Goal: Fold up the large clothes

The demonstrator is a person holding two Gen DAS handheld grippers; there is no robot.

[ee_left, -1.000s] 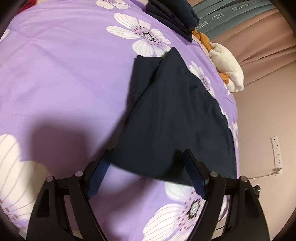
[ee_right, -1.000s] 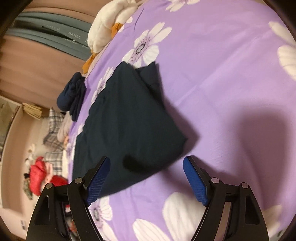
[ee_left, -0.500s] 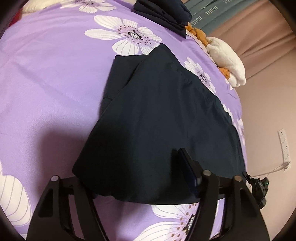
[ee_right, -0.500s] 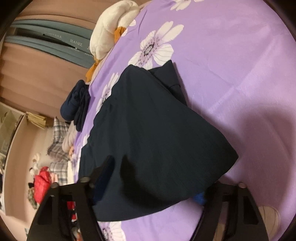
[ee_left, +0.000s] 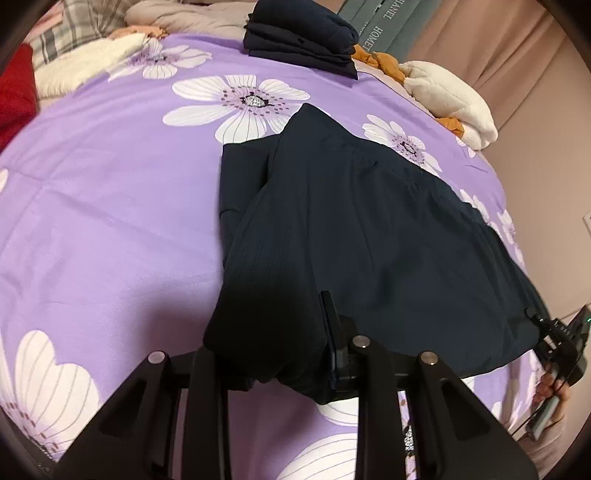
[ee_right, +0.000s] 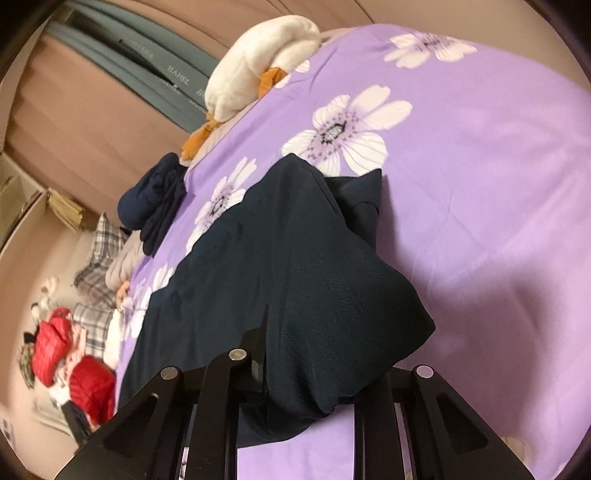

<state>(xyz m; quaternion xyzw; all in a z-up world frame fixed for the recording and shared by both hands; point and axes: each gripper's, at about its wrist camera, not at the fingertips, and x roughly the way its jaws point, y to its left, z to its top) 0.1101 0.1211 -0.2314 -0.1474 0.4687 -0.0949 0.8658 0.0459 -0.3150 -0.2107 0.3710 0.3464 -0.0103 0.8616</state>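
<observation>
A large dark navy garment (ee_left: 369,229) lies partly folded on a purple flowered bedspread (ee_left: 110,206). My left gripper (ee_left: 273,354) is shut on the garment's near left corner, and cloth bunches over its fingers. My right gripper (ee_right: 310,373) is shut on the near right corner of the same garment (ee_right: 280,266), with cloth draped over the fingers. The right gripper also shows at the right edge of the left wrist view (ee_left: 561,339). The near edge is raised slightly off the bed.
A folded stack of dark clothes (ee_left: 303,33) sits at the far edge of the bed. A white and orange plush toy (ee_left: 450,96) lies at the far right. Plaid and red fabrics (ee_right: 70,343) lie beyond the bed's left side. Curtains (ee_right: 92,110) hang behind.
Both grippers moved forward from open and clear of the garment, closed on its near corners and lifted them slightly.
</observation>
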